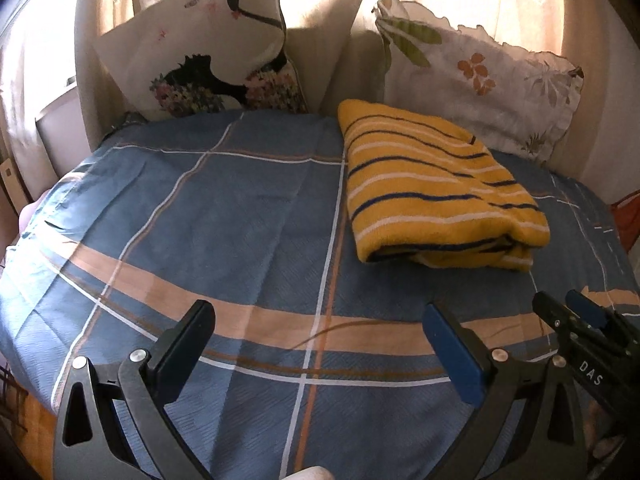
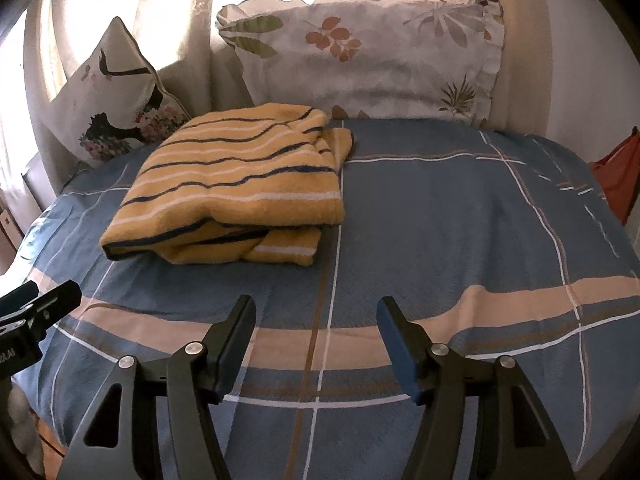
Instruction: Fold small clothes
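Observation:
A yellow garment with dark and white stripes (image 1: 436,188) (image 2: 236,184) lies folded in a thick stack on the blue checked bed sheet (image 1: 224,208) (image 2: 448,216). My left gripper (image 1: 316,312) hovers open over bare sheet, near and to the left of the stack, with nothing between its fingers. My right gripper (image 2: 316,308) is open too, over the sheet in front of the stack and a little to its right, empty. The right gripper (image 1: 576,304) shows at the left wrist view's right edge; the left gripper (image 2: 40,296) shows at the right wrist view's left edge.
Two pillows lean against the curtain at the back: one with a dark figure print (image 1: 208,52) (image 2: 116,108) and one with a leaf print (image 1: 480,76) (image 2: 368,60). Something red (image 2: 616,176) sits off the bed's right side.

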Action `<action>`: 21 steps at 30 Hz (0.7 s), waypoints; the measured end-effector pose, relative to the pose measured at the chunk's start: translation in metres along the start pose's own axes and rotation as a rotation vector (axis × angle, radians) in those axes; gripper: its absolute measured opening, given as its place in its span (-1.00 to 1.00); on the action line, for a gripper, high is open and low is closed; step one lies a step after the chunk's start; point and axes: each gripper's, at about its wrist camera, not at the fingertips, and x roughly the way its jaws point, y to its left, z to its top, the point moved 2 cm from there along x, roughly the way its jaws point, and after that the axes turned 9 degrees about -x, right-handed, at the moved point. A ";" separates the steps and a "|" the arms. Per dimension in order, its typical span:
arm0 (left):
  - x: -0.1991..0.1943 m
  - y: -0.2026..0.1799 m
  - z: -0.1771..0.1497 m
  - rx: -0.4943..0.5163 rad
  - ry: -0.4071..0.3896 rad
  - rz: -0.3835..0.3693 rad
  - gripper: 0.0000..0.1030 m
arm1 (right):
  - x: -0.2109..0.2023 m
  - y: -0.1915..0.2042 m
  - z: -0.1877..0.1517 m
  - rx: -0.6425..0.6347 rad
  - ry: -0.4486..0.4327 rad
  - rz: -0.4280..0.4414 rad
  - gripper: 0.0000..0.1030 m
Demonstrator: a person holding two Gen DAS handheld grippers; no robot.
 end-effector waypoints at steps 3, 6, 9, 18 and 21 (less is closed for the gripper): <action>0.005 0.000 0.000 -0.002 0.018 -0.004 1.00 | 0.003 0.000 0.002 0.000 0.005 0.000 0.31; 0.011 0.002 0.000 -0.006 0.037 -0.011 1.00 | 0.005 0.001 0.003 -0.004 0.009 -0.001 0.32; 0.015 0.004 0.001 -0.015 0.052 -0.013 1.00 | 0.009 0.002 0.004 -0.011 0.015 -0.001 0.32; 0.020 0.009 0.003 -0.026 0.065 -0.020 1.00 | 0.015 0.007 0.008 -0.029 0.022 0.007 0.32; 0.021 0.010 0.004 -0.026 0.070 -0.025 1.00 | 0.016 0.011 0.009 -0.034 0.024 0.008 0.33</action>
